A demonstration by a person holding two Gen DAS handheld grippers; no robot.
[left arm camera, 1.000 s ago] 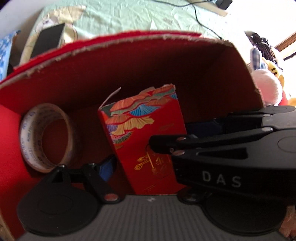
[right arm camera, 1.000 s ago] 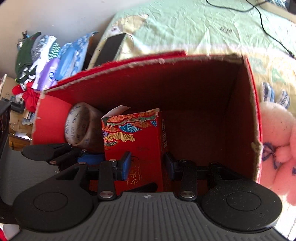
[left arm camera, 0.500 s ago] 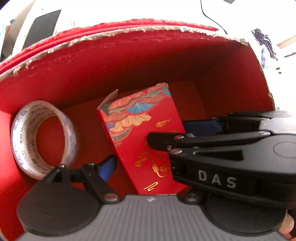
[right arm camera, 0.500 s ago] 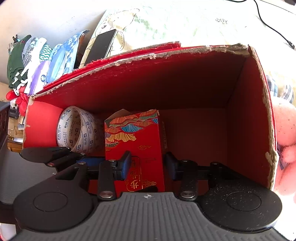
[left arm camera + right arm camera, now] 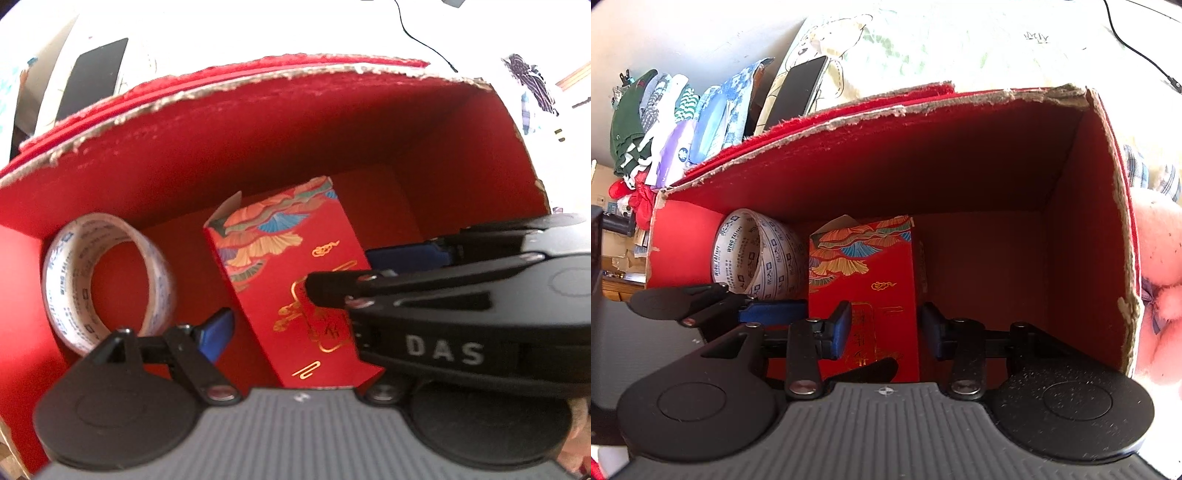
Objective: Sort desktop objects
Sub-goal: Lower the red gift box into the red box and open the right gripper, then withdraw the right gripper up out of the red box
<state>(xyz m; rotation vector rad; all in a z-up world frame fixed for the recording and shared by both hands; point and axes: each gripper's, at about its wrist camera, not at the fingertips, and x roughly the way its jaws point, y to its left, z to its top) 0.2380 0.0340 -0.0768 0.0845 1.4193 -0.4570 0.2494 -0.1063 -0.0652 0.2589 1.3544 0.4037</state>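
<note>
We see the red carton [image 5: 871, 280] upright in the box [image 5: 923, 158] (flap end up), flanked by our right gripper [image 5: 882, 328]'s parted, non-touching pads; left gripper [image 5: 295, 321] wide.

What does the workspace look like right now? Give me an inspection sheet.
Surface: pale green printed cloth.
Job's things: red carton holding a tape roll and a small red patterned box.
Clutter: phone, folded clothes, pink plush toy beside the carton.
Grippers: right gripper jaws flank the patterned box, contact unclear; left gripper open.
Cables: black cable on the cloth.
Surroundings: pale wall.
</note>
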